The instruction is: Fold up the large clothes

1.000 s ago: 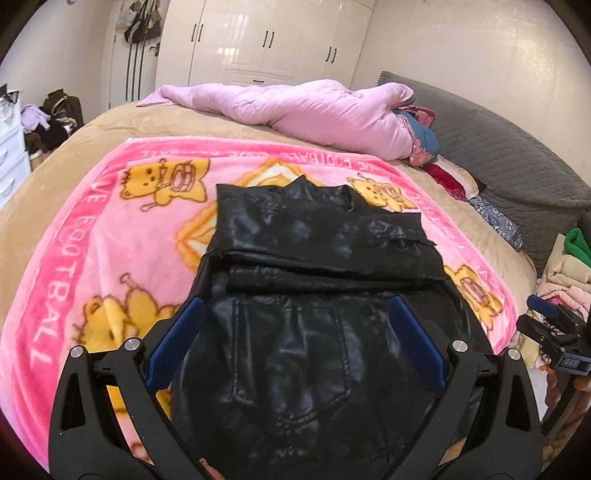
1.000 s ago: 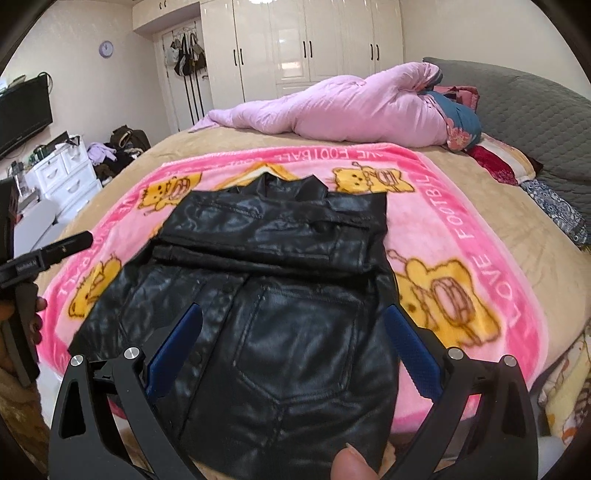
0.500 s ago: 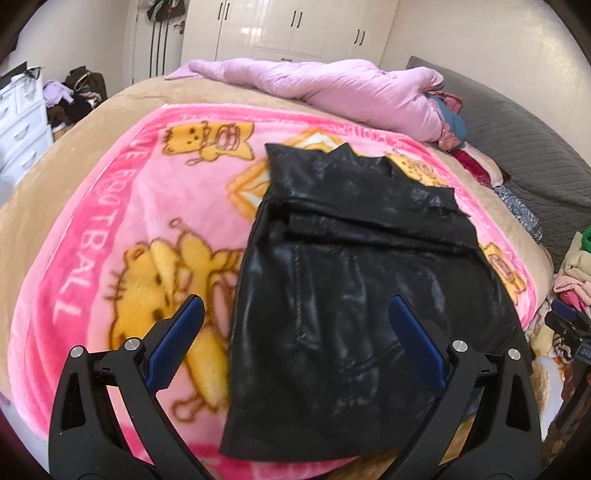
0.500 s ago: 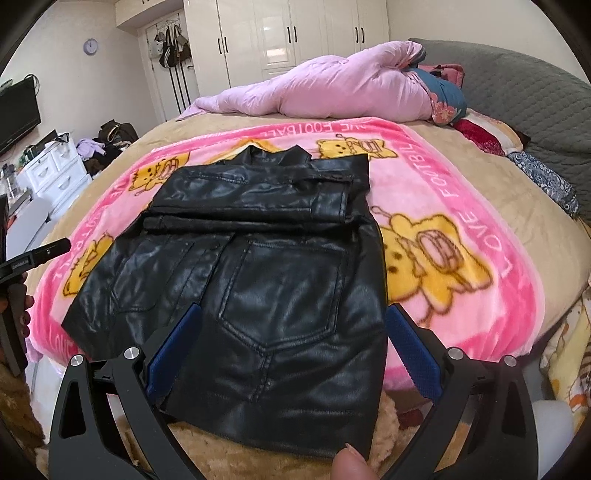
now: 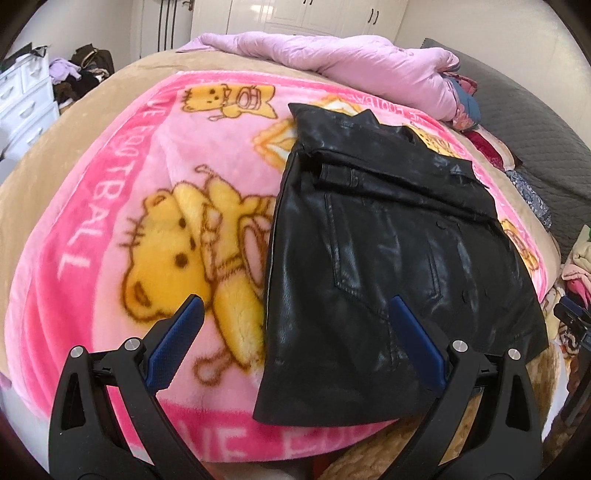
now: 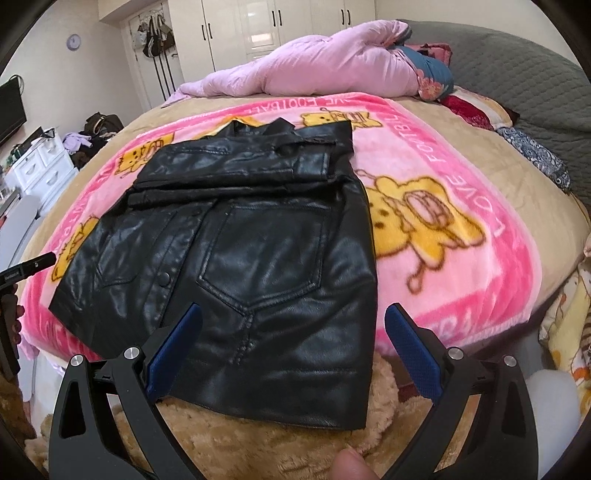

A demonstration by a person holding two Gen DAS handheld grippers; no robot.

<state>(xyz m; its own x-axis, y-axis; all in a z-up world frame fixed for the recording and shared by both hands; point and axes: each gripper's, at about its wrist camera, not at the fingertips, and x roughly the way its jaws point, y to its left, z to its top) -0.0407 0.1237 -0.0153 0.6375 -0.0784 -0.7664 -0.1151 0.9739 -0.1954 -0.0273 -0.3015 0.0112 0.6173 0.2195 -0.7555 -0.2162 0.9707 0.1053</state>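
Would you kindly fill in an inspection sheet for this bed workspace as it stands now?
Surface: pink cartoon blanket over a tan bedspread.
Job's things: black leather jacket, sleeves folded across the top, hem at the near edge.
Clutter: pink duvet bundled at the far side; clothes pile beside the bed.
Grippers: left gripper open, empty; right gripper open, empty.
Cables: nothing seen.
Surroundings: white wardrobes, white drawers.
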